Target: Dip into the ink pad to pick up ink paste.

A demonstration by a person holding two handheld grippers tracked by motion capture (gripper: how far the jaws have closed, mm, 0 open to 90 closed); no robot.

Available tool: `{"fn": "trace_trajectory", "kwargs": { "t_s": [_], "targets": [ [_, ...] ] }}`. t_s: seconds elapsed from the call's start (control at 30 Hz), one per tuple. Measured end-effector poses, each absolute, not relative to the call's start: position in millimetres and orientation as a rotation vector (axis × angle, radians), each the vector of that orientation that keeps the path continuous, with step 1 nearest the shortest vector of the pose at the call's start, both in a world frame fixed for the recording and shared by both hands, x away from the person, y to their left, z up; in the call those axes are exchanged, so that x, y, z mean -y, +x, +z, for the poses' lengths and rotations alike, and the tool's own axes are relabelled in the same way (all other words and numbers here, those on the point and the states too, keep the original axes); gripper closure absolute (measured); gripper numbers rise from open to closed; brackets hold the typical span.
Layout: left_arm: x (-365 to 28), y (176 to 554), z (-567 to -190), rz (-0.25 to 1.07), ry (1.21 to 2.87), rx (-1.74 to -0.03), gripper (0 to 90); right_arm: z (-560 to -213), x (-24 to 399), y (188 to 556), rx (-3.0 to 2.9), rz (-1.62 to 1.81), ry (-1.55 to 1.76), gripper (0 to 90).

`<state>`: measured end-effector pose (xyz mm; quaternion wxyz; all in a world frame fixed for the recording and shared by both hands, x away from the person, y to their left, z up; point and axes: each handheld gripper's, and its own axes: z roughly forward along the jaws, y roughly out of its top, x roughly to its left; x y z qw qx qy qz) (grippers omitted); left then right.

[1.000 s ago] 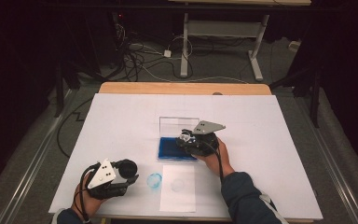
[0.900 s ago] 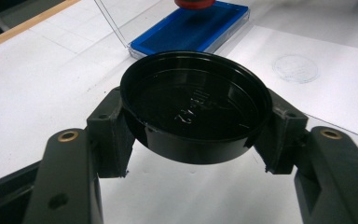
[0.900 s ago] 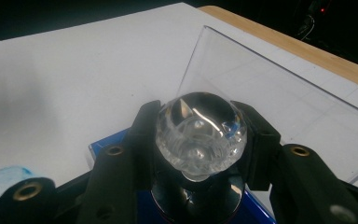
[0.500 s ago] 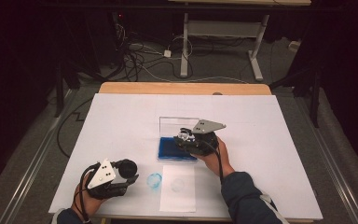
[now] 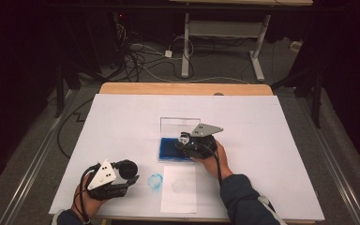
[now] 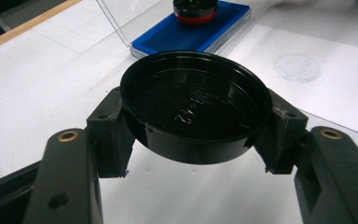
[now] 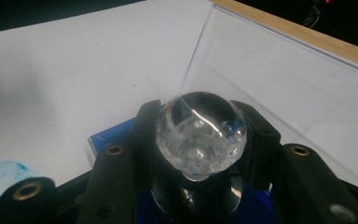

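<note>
A table [image 5: 122,88] with a wooden edge, covered in a white sheet [image 5: 122,122], stands on a grey floor [image 5: 37,140] where tangled cables [image 5: 140,56] lie near the white legs of another desk [image 5: 185,47], and a pale blue smudge [image 5: 155,181] marks the sheet.

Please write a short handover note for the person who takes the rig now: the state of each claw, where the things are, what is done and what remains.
Left claw: shut on the black cap, held near the table's front left.
Right claw: shut on the stamp's clear knob, stamp standing on the blue ink pad, whose clear lid stands open.
Paper sheet lies before the pad and shows one faint round print; a blue round smear lies to its left.
Done: cap off, stamp on pad.
Left: probably stamp the paper, recap.
</note>
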<state>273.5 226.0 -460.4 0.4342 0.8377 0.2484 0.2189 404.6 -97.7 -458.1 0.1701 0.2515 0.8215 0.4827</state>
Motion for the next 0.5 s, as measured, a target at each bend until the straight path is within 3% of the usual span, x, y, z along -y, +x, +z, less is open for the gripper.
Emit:
{"fn": "trace_trajectory", "kwargs": {
  "t_s": [0.5],
  "targets": [
    [-226.2, 272.6, -460.0, 0.547, 2.083, -0.609, 36.1, -466.5, 98.8, 406.2, -2.34, 1.382, 0.737, 56.5]
  ]
}}
